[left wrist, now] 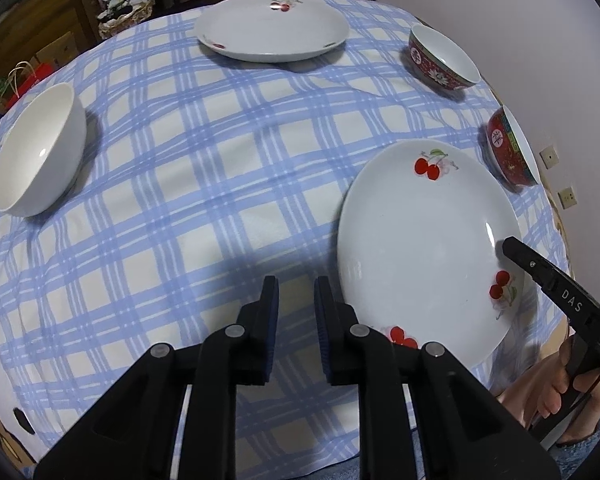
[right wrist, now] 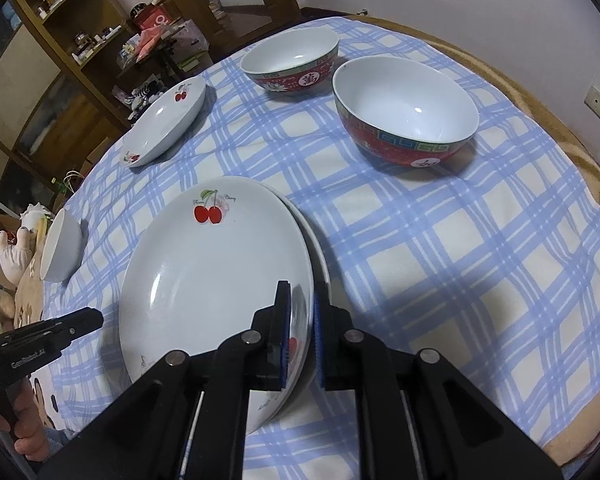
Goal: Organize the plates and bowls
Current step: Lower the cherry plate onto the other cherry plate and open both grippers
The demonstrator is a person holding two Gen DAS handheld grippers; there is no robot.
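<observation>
A white cherry-print plate lies near the table's front, with a second plate's rim showing under its right side. My right gripper is shut on the upper plate's near-right rim, one pad inside and one outside. In the left wrist view the same plate lies to the right, with the right gripper on its far rim. My left gripper hovers just left of the plate, open by a narrow gap with nothing between its pads. It also shows as the left gripper beside the plate.
Another cherry plate sits at the far side of the blue checked tablecloth. A plain white bowl stands at the left. Two red patterned bowls stand far right. Shelves and clutter lie beyond the table.
</observation>
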